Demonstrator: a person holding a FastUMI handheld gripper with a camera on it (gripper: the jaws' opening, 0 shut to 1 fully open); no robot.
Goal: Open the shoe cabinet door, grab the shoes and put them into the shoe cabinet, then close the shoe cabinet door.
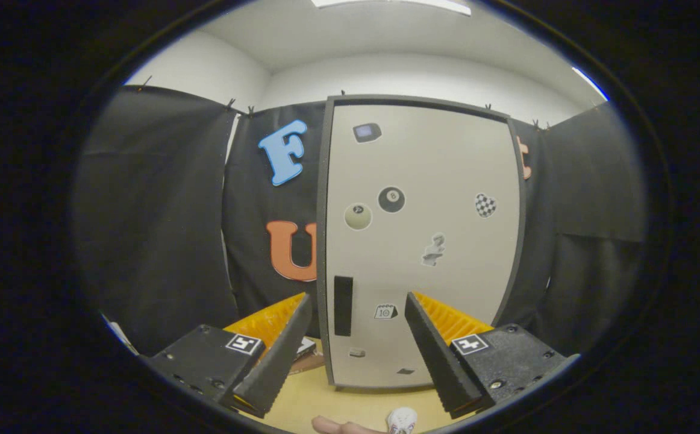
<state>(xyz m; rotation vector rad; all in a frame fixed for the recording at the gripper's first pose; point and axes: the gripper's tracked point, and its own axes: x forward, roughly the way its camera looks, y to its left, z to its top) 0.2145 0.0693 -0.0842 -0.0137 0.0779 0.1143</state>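
Ahead of the gripper [353, 355], fingers apart & empty, stands the shoe cabinet door [422, 241]: shut, pale w/ stickers, dark-framed, dark handle slot [343, 305] near left edge.

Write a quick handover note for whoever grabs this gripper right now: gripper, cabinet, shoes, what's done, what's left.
Gripper: open, holding nothing, aimed at the cabinet.
Shoe cabinet door: shut, upright just beyond the fingers; its dark handle sits low near the door's edge, between the fingers.
Shoes: one pale toe shows below the fingers on the wooden floor.
Done: nothing yet.
Left: open door, load shoes, close door.
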